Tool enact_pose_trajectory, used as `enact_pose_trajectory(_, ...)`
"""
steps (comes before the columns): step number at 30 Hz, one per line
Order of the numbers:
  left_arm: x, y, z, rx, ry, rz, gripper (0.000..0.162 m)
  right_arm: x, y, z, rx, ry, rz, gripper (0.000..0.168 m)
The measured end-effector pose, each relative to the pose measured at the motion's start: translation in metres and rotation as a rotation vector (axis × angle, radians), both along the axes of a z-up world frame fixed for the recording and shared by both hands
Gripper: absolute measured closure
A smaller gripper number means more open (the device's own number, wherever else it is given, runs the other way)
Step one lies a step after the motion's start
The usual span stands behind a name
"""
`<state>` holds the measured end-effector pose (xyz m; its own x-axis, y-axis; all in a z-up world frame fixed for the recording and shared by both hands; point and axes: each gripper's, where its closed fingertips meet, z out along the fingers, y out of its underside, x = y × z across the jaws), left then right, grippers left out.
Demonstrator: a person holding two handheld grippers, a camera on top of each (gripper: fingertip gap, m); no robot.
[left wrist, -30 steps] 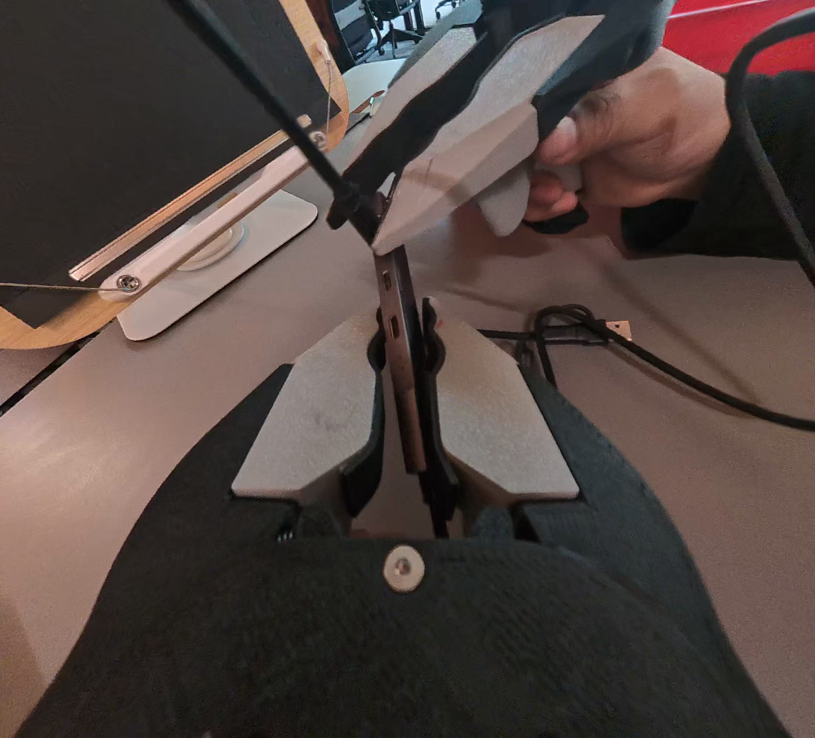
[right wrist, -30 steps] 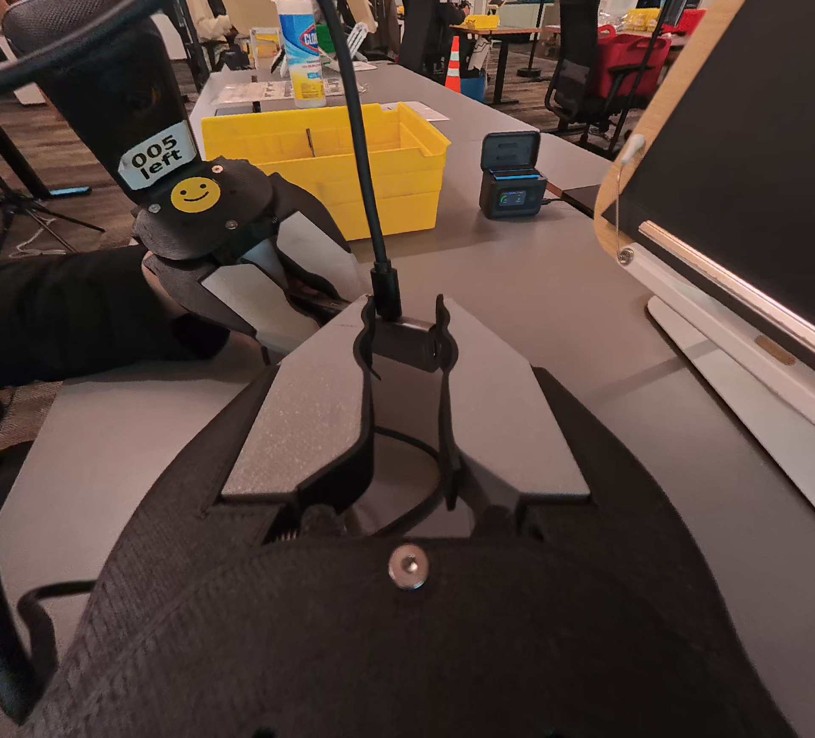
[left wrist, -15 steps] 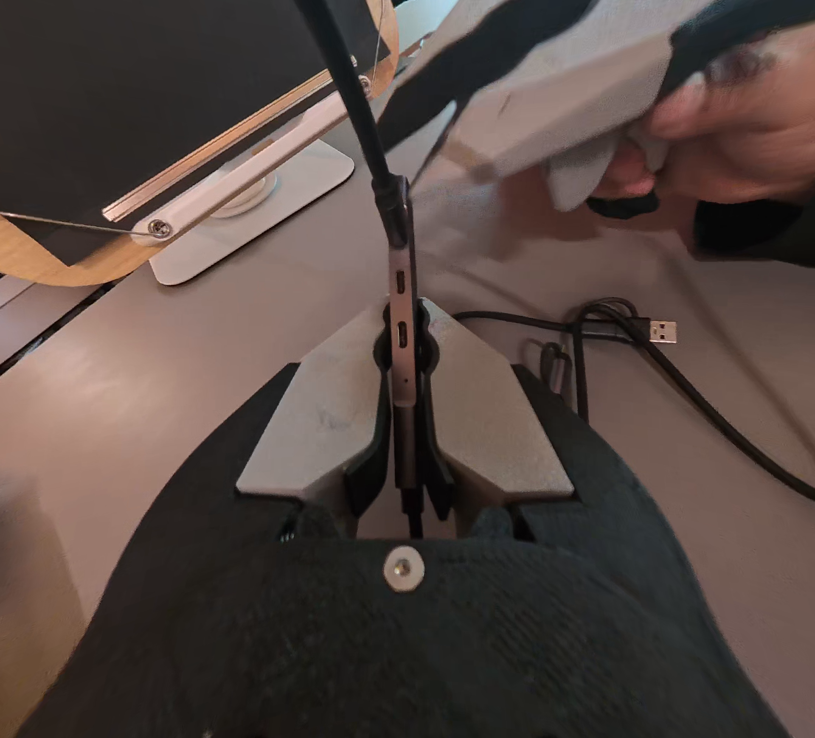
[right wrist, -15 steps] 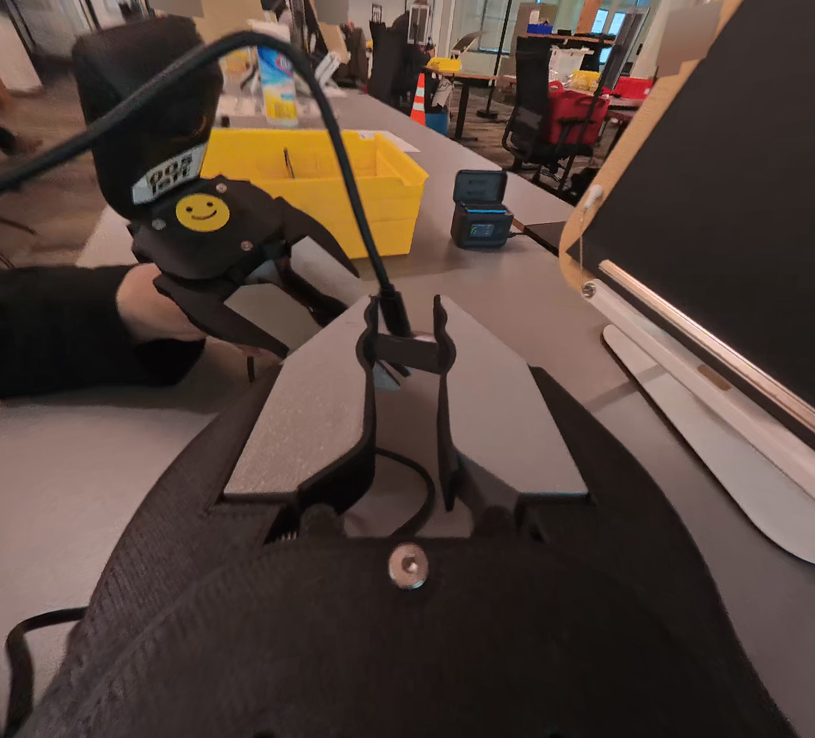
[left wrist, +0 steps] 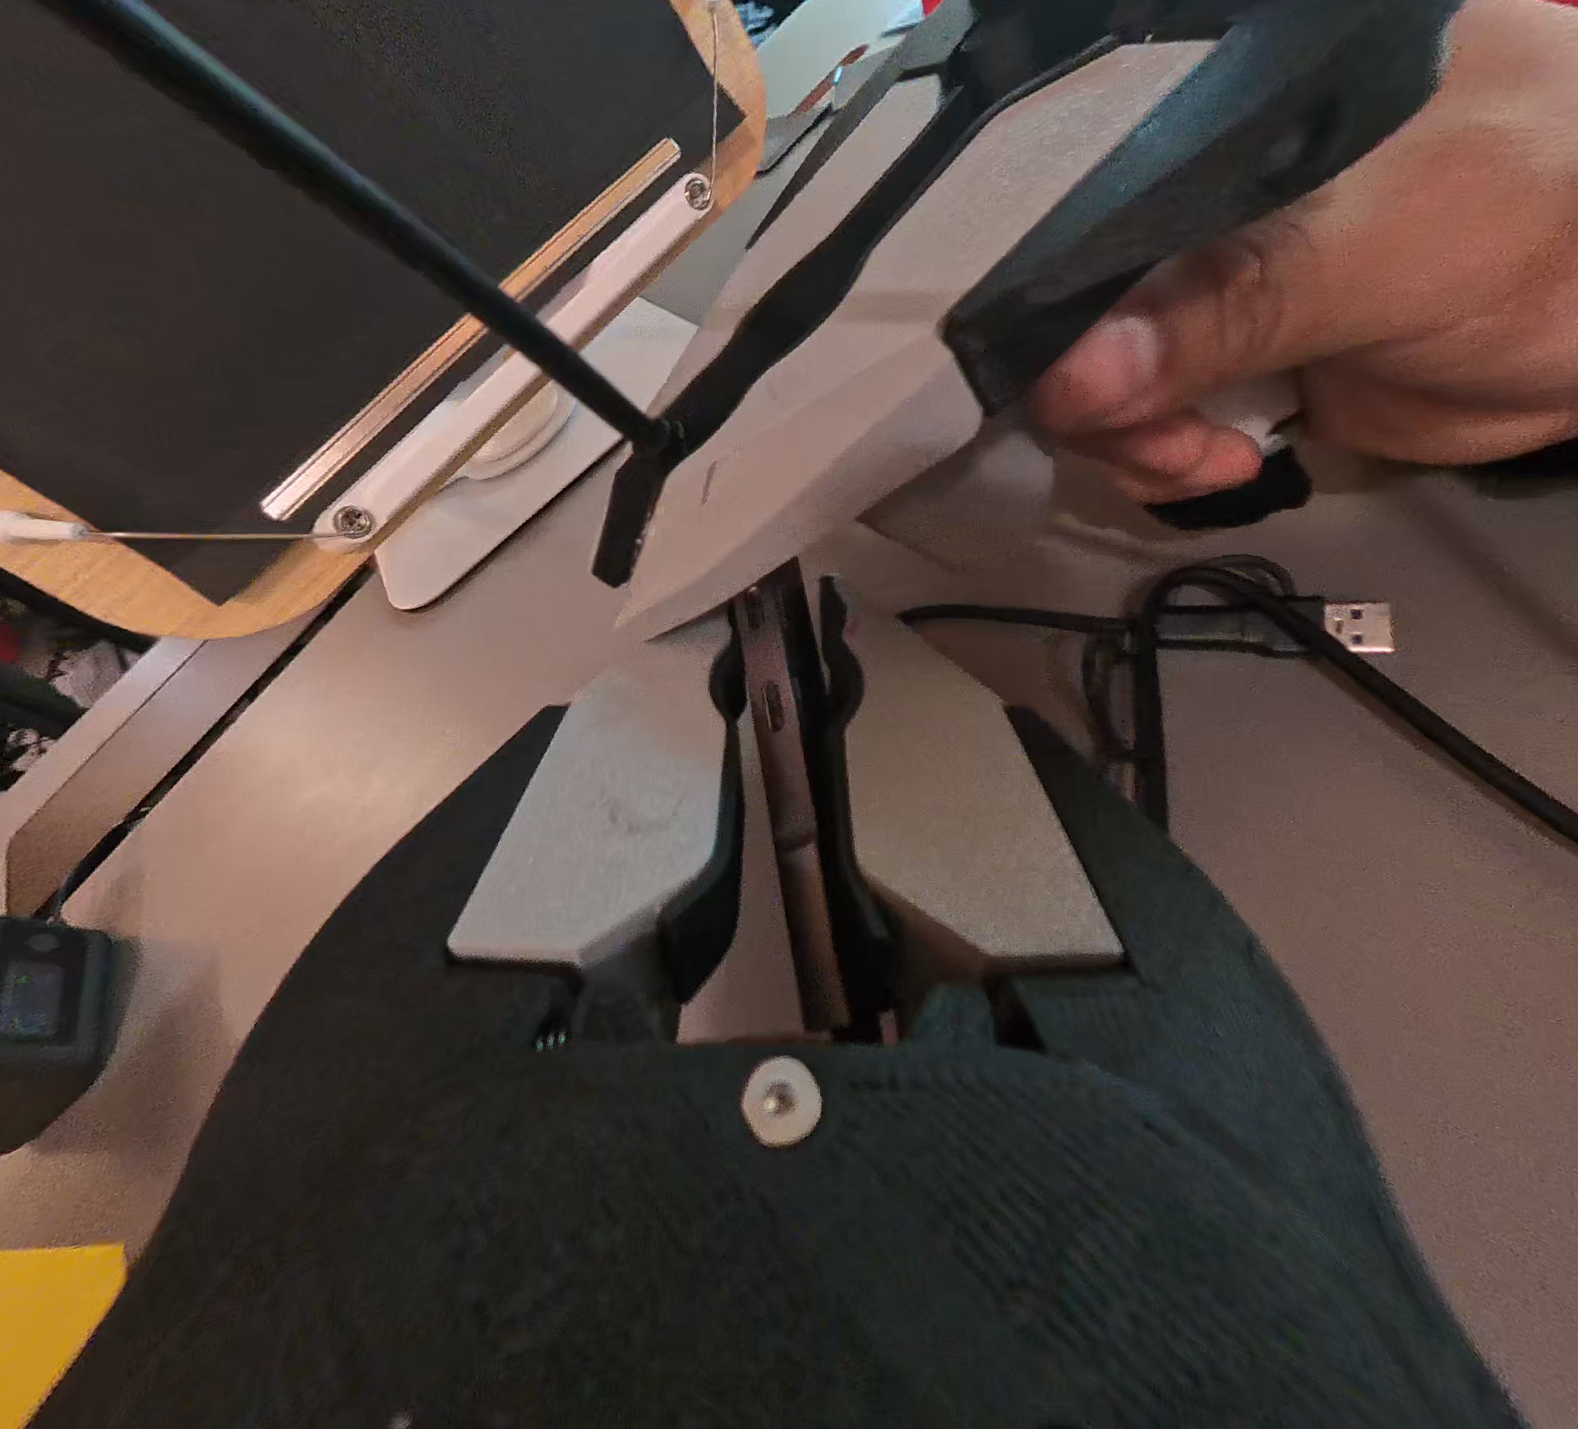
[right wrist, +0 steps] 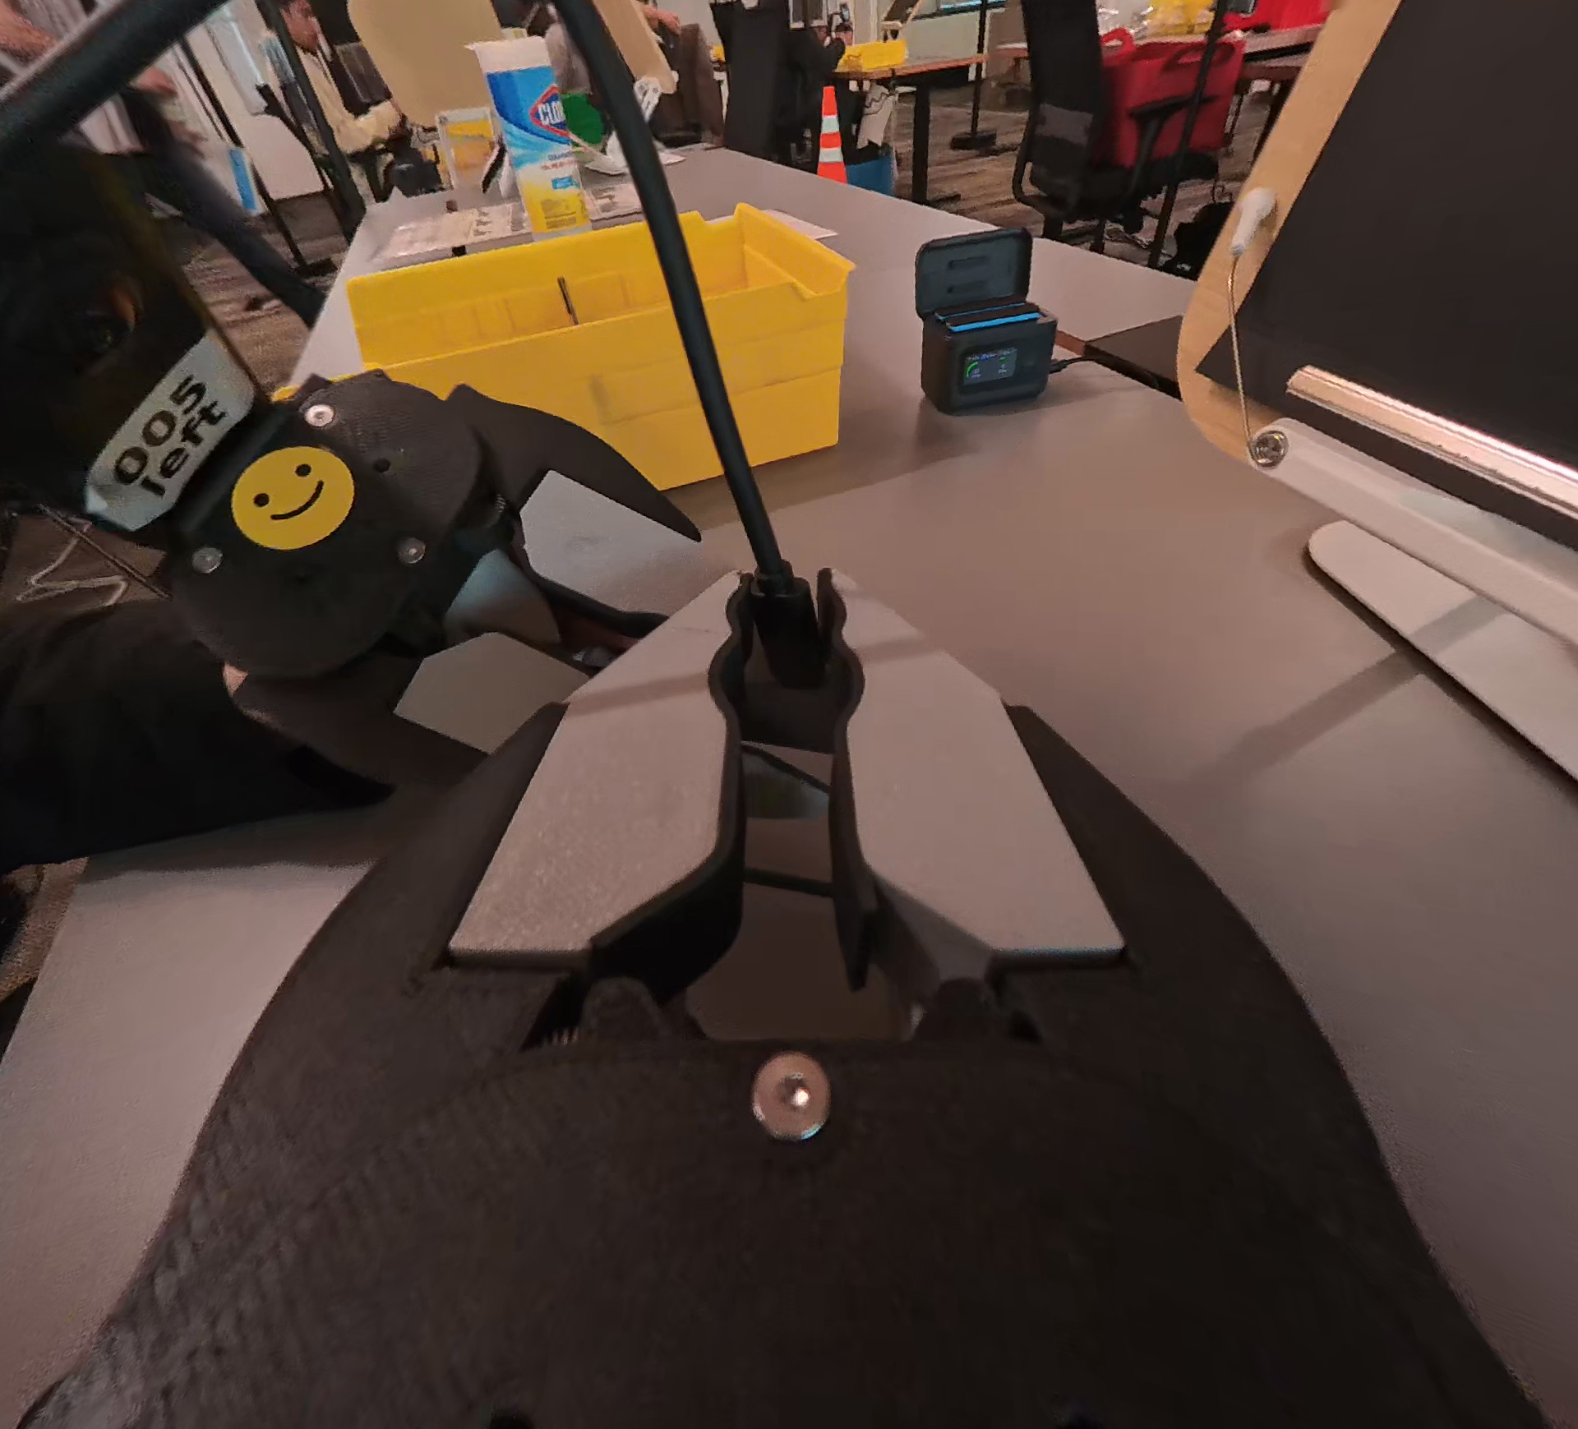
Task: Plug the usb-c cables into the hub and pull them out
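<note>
Yellow bin (right wrist: pixel 598 355) near far tabletop edge, wipes canister (right wrist: pixel 534 133) behind it; dark charging case (right wrist: pixel 986 334) right of bin; tilted black board (left wrist: pixel 299 150) right edge.

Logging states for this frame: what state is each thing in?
left gripper: jaws shut on hub
hub: held on edge, lifted off table
right gripper: jaws shut on cable plug
cable plug: gripped; seating in hub hidden
loose USB connector: unplugged, lying on table
charging case: lid open, screen lit
</note>
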<state>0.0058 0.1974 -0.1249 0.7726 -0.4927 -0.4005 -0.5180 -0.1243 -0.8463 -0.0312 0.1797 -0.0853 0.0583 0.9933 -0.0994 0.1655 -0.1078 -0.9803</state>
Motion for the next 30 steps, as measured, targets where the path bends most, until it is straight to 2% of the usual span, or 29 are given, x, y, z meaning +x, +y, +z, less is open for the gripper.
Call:
enact_pose_trajectory(2,-0.001,0.001,-0.003,-0.044,-0.021,0.010,0.152,0.000,0.001,-0.002,-0.010,-0.010,0.000,0.157)
enact_pose_trajectory(4,0.001,-0.001,-0.004,-0.122,-0.135,-0.002,0.153,-0.001,0.003,-0.003,0.009,-0.024,-0.019,0.157)
enact_pose_trajectory(9,-0.002,-0.002,-0.009,-0.208,-0.256,0.002,0.154,-0.001,0.009,-0.011,0.296,-0.161,-0.137,0.158)
enact_pose_trajectory(11,-0.005,-0.001,-0.011,-0.216,-0.262,0.012,0.155,-0.001,0.011,-0.014,0.340,-0.184,-0.160,0.157)
enact_pose_trajectory(18,-0.006,0.001,-0.008,-0.165,-0.194,0.032,0.154,0.001,0.010,-0.012,0.288,-0.183,-0.155,0.159)
enact_pose_trajectory(22,-0.003,0.000,-0.006,-0.232,-0.351,-0.011,0.155,-0.002,0.011,-0.008,0.211,-0.130,-0.165,0.160)
enact_pose_trajectory(30,-0.008,0.001,-0.011,-0.244,-0.318,0.020,0.156,-0.006,0.012,-0.009,0.043,-0.029,-0.162,0.160)
